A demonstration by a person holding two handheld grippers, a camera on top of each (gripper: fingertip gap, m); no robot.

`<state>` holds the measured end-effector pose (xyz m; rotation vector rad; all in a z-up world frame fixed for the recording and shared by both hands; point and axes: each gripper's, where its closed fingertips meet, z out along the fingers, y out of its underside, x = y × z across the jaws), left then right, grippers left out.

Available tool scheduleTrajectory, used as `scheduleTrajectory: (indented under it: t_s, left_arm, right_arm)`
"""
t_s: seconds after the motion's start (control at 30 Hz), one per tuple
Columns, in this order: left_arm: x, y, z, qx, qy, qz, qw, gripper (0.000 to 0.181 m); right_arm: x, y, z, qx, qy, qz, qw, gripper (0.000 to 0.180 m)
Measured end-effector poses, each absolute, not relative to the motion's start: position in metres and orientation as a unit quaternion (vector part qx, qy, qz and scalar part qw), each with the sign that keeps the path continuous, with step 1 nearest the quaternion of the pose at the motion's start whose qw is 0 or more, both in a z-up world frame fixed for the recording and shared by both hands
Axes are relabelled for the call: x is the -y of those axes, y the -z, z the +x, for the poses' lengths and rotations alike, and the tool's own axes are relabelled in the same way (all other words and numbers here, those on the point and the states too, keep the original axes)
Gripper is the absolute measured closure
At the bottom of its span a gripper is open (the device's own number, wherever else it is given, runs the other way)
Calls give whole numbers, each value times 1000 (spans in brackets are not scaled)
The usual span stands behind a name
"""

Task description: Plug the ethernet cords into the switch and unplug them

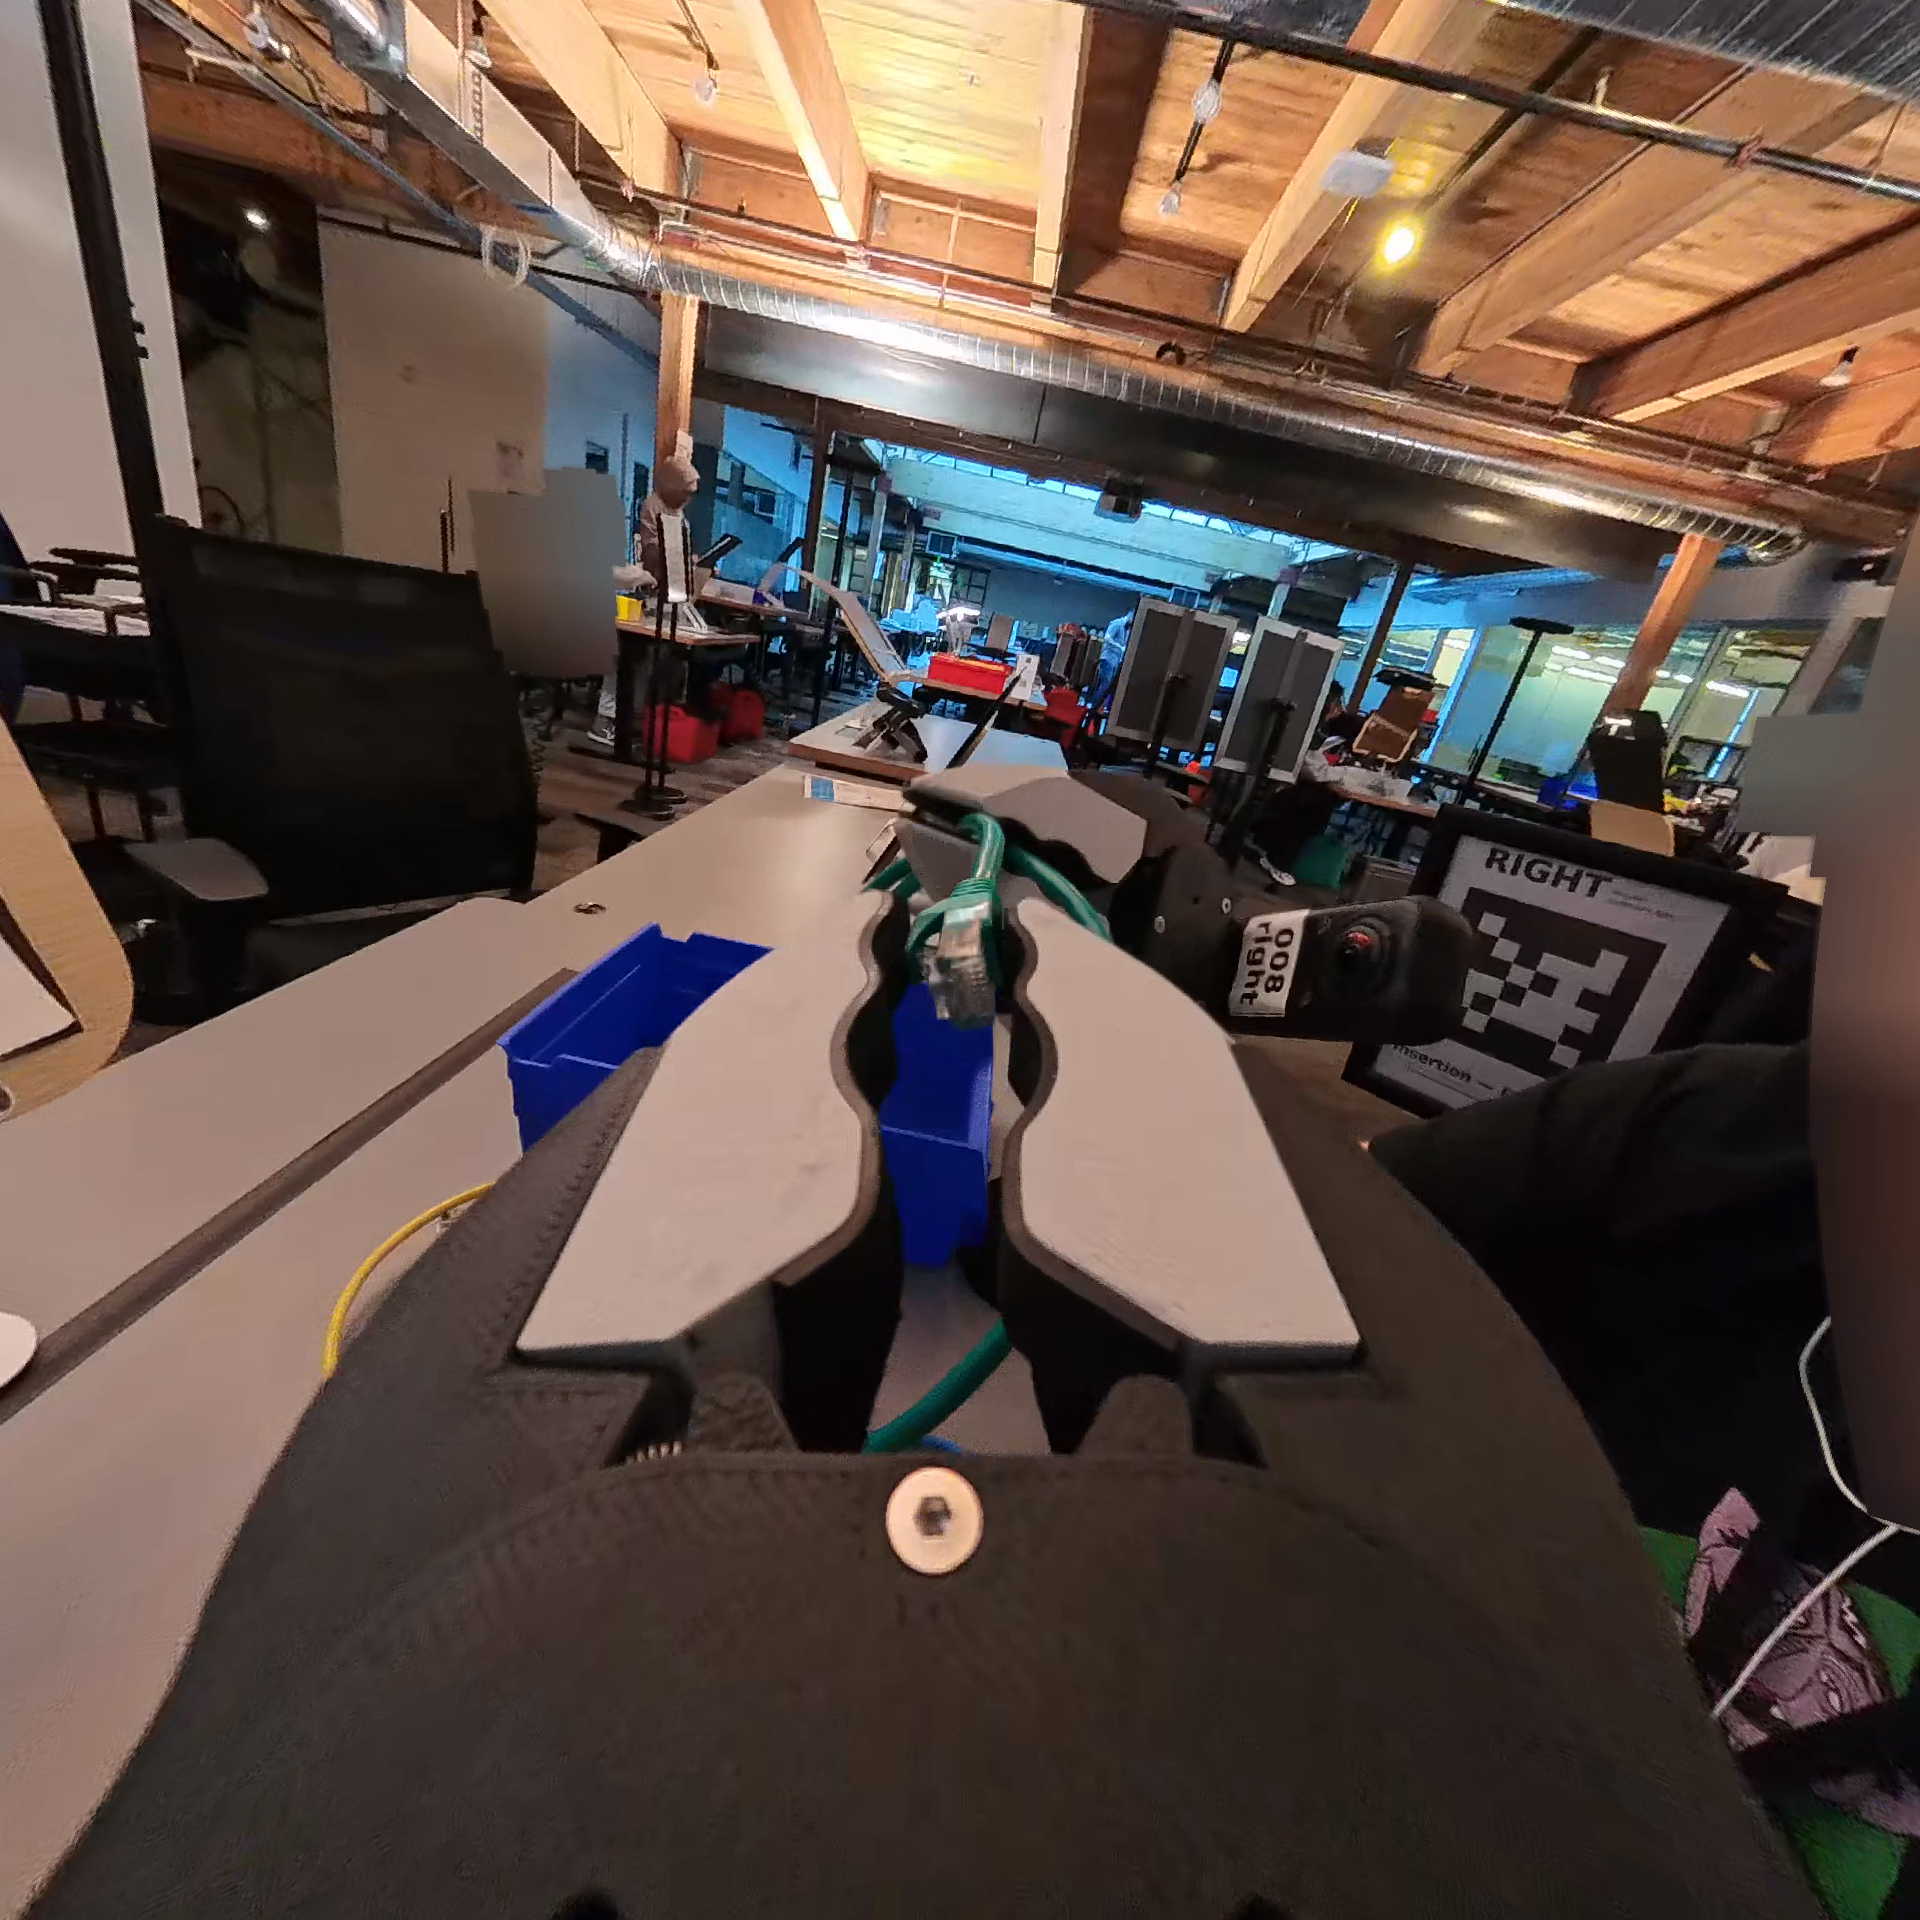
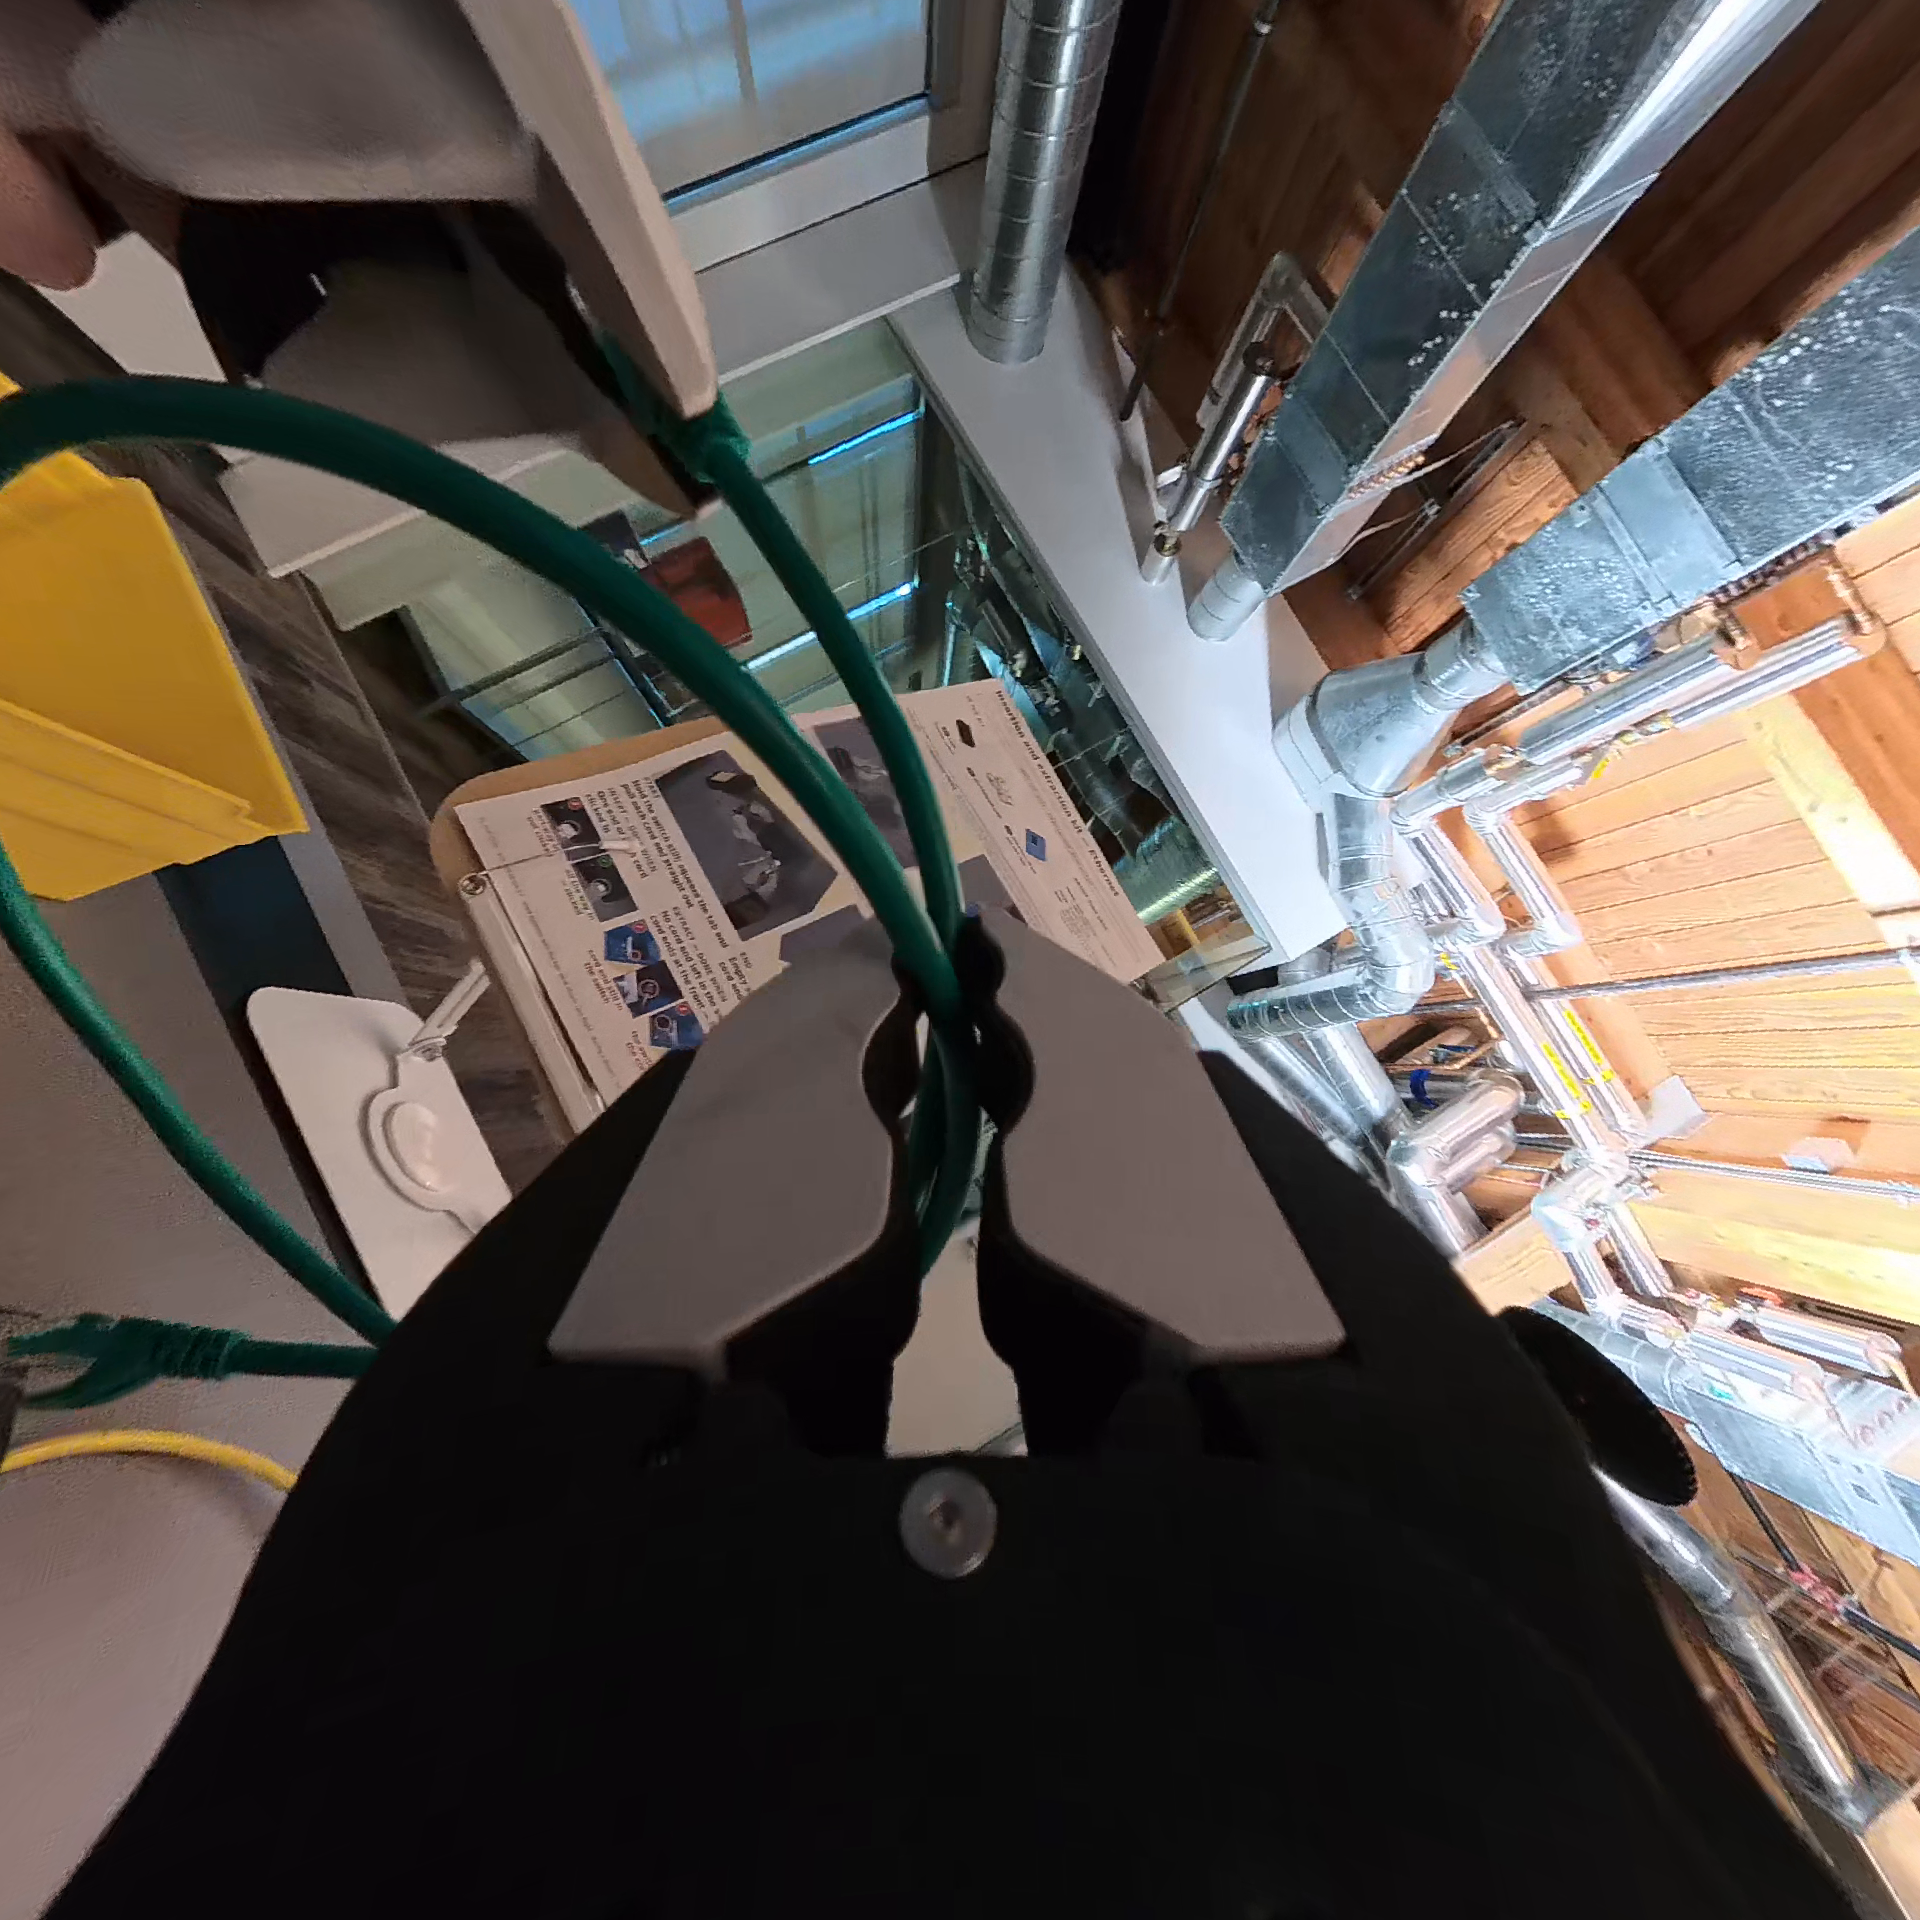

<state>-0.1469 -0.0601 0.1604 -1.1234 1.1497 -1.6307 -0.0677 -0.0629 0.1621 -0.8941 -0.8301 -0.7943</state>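
Note:
A green ethernet cord [image 1: 940, 1387] loops between both grippers. My left gripper [image 1: 954, 920] has its jaws narrowly apart around the cord's clear plug [image 1: 961, 982] and looks pinched on the green boot. It shows in the right wrist view [image 2: 681, 447] at the upper left with the boot at its tips. My right gripper [image 2: 961, 966] is shut on the green cord [image 2: 831, 727], and appears just beyond the left tips [image 1: 945, 831]. The cord's other plug [image 2: 114, 1361] lies at the left edge. The switch is not clearly in view.
A blue bin [image 1: 623, 997] stands on the grey table [image 1: 260, 1091] under the left fingers. A yellow cord [image 1: 358, 1283] lies on the table. A yellow bin [image 2: 114, 707], an instruction sheet [image 2: 644, 862] and a framed marker sign [image 1: 1558, 966] stand nearby. The tips of one gripper are about 9 cm away from the tips of the other.

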Motion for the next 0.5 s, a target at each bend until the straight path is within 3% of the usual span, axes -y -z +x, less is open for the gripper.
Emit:
scheduleTrajectory:
  t_s: [0.13, 0.23, 0.3, 0.37, 0.43, 0.5]
  left_arm:
    - [58, -160, -148, -467, 626, -450, 433, 166]
    - [54, -158, -149, -486, 566, -456, 485, 165]
    - [49, -154, -149, -506, 504, -464, 524, 167]
    - [45, -150, -148, -520, 456, -469, 549, 166]
    - [49, -148, -145, -532, 441, -458, 559, 166]
    - [52, -145, -142, -550, 414, -445, 573, 166]
  right_arm:
    - [59, -156, -70, 391, 341, -416, 746, 174]
    - [48, -136, -74, 429, 240, -485, 724, 167]
    - [45, -103, -76, 473, 111, -584, 650, 148]
    - [56, -85, -76, 475, -31, -653, 590, 145]
    - [73, -107, -84, 423, -208, -645, 602, 142]
    - [100, -140, -98, 335, -484, -598, 544, 156]
